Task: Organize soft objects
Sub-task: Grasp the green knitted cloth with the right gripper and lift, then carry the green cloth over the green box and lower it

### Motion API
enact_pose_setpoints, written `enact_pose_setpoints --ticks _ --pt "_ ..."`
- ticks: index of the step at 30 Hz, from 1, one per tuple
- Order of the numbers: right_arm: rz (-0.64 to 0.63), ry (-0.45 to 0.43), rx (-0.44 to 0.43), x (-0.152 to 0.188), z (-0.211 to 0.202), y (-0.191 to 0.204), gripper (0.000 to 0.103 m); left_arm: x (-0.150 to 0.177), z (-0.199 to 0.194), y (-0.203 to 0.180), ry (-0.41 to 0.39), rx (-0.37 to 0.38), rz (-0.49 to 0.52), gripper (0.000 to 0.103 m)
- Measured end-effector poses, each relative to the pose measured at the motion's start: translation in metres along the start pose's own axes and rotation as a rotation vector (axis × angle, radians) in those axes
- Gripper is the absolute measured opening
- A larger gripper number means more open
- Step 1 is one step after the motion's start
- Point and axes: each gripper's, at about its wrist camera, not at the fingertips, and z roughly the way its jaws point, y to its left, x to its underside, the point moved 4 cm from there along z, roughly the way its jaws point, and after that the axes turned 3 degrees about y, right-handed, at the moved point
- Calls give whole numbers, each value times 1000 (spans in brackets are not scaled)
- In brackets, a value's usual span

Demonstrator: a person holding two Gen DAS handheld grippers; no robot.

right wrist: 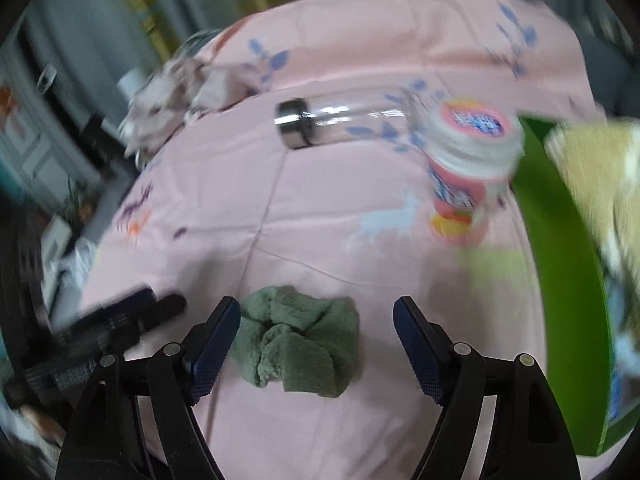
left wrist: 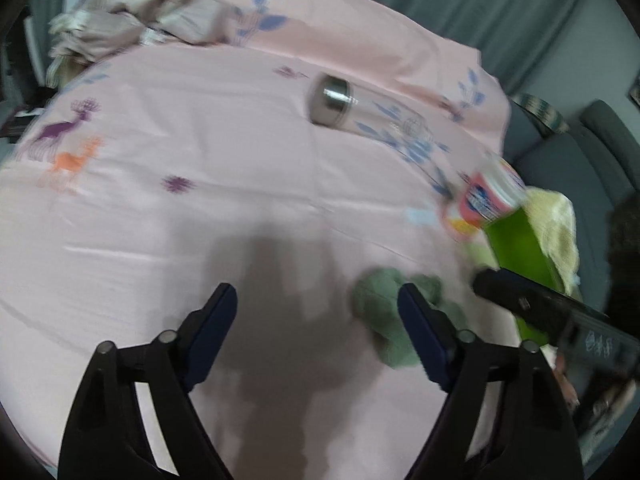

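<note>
A crumpled grey-green cloth [right wrist: 300, 340] lies on the pink bed sheet [right wrist: 280, 208]. My right gripper [right wrist: 316, 304] stands open over it, one finger on each side; the cloth's left edge is close to the left finger, and the pads do not press it. In the left wrist view the same cloth [left wrist: 380, 300] shows partly behind my right finger. My left gripper [left wrist: 317, 292] is open over bare sheet with nothing between its fingers. A green box [right wrist: 560, 280] at the right holds a cream plush thing [right wrist: 600, 168].
A pink tub with a white lid [right wrist: 468, 168] stands beside the green box. A clear bottle with a metal cap [right wrist: 340, 120] lies on its side behind it. A crumpled mauve cloth [left wrist: 132, 20] sits at the far left. Grey curtains hang beyond the bed.
</note>
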Motion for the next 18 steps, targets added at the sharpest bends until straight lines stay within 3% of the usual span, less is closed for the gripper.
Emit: enact_pose_setpoints --ticks 2,5,10,13,18 --pt "67 30 -68 1 5 -7 79 7 8 -14 38 58 25 70" --pt "92 56 -93 3 13 -8 79 15 20 -33 81 107 66 62" --pt "87 110 -101 11 32 -2 68 24 43 -46 150 118 84 55" --pt "107 161 -120 14 46 -2 57 23 46 -47 139 111 86 51" --pt "106 168 -156 17 50 -1 53 24 48 -43 134 113 73 37"
